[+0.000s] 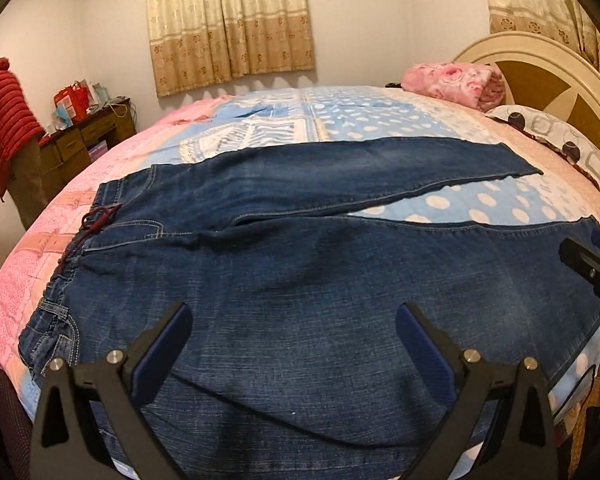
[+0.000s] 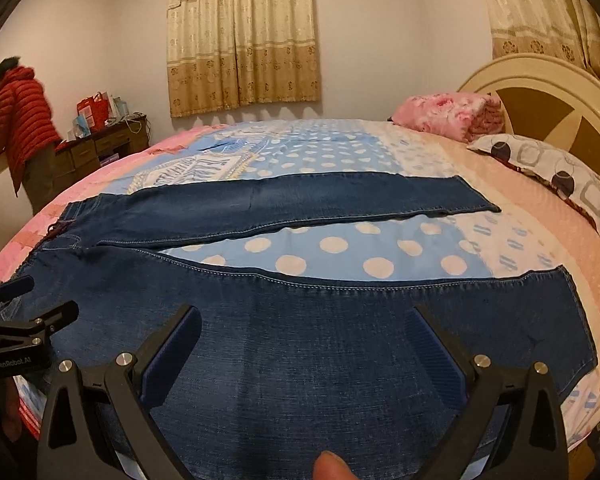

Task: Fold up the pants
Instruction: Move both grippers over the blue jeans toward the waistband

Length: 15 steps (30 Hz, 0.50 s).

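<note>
Dark blue jeans (image 1: 300,264) lie spread flat on the bed, waistband at the left, both legs running to the right with a gap between them. They also show in the right wrist view (image 2: 340,320). My left gripper (image 1: 294,316) is open and empty, hovering over the near leg by the hip. My right gripper (image 2: 306,318) is open and empty over the near leg further toward the hem. The left gripper shows at the left edge of the right wrist view (image 2: 24,300); the right gripper shows at the right edge of the left wrist view (image 1: 592,264).
The bed has a pink, blue and polka-dot cover (image 2: 332,248). A patterned pillow (image 2: 552,172) and a folded pink blanket (image 2: 448,116) lie by the headboard (image 2: 548,96). A person in a red jacket (image 2: 24,120) stands by a dresser (image 2: 100,148) at the far left.
</note>
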### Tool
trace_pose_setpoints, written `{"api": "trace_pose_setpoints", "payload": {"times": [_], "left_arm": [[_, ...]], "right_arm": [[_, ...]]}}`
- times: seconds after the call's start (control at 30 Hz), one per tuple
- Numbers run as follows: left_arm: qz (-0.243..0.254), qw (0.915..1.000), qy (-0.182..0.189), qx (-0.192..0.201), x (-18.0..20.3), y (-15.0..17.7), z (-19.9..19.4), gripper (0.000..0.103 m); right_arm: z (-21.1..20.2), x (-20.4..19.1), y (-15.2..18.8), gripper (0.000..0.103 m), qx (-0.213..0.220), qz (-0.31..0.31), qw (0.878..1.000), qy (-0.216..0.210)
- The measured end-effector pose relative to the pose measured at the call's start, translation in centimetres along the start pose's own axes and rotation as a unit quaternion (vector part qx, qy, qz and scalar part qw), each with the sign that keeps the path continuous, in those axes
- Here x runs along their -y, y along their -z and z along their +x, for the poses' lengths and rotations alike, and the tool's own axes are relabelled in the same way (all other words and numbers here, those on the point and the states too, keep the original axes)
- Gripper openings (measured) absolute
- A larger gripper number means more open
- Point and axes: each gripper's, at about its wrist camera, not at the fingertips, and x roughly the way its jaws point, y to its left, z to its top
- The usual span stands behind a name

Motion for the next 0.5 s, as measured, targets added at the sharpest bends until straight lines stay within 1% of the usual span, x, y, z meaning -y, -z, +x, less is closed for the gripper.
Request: {"api": "trace_pose_setpoints", "payload": {"times": [0.23,0.33,0.5], "left_arm": [[0.006,0.9999,-0.005,-0.011,0.3,0.6,0.6,0.103],[0.007,0.9998,-0.007,-0.017,0.0,0.0,1.3,0.103],[0.008,0.9998,-0.006,-0.015,-0.1,-0.4,1.4,0.103]], "right_arm": [[0.9,0.4,0.2,0.102,-0.011,0.002,1.000,0.000],[1.5,0.8,0.3,0.102,-0.018,0.005,1.000,0.000],[1.7,1.5,0.1,0.102,-0.018,0.010,1.000,0.002]]}}
